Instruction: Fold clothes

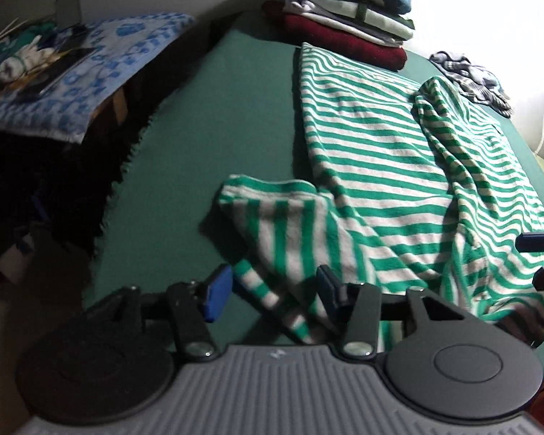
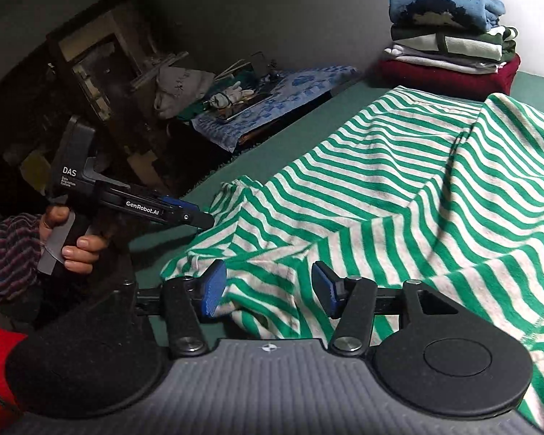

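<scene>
Where the green surface [image 1: 185, 145] lies bare to the left, the striped garment [image 1: 380, 152] is spread across its right half, one sleeve near. Folded stack [image 1: 348, 18]: far end. Left gripper [image 1: 272, 286]: jaws apart over the sleeve. Right gripper [image 2: 270, 286]: jaws apart above the cloth, gripping nothing.

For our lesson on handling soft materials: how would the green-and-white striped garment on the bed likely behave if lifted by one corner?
The striped garment would probably go floppy and drape, since it already lies in soft folds and wrinkles. It looks like light knit, so likely easy to lift. Its loose sleeve would probably dangle and drag across the green bed cover.
</scene>
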`<state>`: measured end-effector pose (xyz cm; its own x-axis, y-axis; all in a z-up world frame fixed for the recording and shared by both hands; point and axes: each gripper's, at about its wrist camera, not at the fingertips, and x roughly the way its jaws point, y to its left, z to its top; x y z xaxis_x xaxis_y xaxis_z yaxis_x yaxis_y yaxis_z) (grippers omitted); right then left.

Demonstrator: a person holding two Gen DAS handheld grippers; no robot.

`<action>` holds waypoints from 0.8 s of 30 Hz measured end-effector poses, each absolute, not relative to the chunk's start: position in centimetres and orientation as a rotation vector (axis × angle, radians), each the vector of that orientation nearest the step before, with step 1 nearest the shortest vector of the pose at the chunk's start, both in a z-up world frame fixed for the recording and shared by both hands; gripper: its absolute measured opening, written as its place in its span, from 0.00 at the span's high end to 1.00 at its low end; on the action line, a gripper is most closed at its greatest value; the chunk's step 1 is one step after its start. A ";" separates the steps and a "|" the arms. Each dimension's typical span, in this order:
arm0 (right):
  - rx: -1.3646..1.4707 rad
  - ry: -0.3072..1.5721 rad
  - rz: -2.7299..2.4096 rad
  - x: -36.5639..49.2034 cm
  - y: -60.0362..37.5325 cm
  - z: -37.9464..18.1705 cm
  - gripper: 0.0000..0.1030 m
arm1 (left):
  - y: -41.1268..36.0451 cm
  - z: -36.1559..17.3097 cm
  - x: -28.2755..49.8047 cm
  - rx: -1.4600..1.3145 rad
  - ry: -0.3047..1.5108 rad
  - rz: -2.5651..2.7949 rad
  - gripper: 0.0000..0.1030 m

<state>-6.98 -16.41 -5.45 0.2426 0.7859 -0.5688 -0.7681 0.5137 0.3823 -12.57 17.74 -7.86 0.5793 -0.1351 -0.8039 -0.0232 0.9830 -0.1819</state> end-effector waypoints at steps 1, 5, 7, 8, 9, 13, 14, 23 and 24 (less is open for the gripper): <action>0.029 0.798 1.042 -7.0 -16.0 -5.6 0.44 | 18.2 -8.0 -12.4 -0.173 0.961 -0.100 0.54; 0.059 0.819 0.976 -7.3 -14.6 -6.0 0.43 | 19.6 -8.2 -11.8 -0.132 0.975 -0.229 0.54; 0.069 0.827 0.951 -7.4 -14.0 -6.2 0.42 | 20.2 -8.3 -11.7 -0.145 0.981 -0.296 0.54; 0.071 0.831 0.939 -7.5 -13.7 -6.3 0.41 | 20.3 -8.4 -11.6 -0.146 0.981 -0.324 0.55; 0.071 0.834 0.925 -7.6 -13.3 -6.5 0.40 | 20.1 -8.4 -11.6 -0.134 0.981 -0.347 0.62; 0.090 0.841 0.877 -7.7 -12.1 -6.7 0.40 | 20.1 -8.6 -11.3 -0.141 0.982 -0.390 0.87; 0.096 0.836 0.869 -7.8 -11.9 -6.6 0.40 | 20.1 -8.7 -11.4 -0.147 0.979 -0.390 0.91; 0.081 0.822 0.873 -7.5 -10.1 -5.4 0.39 | 20.7 -6.0 -15.2 -0.124 0.879 -0.296 0.95; 0.073 0.824 0.895 -7.5 -9.8 -5.3 0.39 | 21.0 -5.5 -15.8 -0.123 0.868 -0.273 0.95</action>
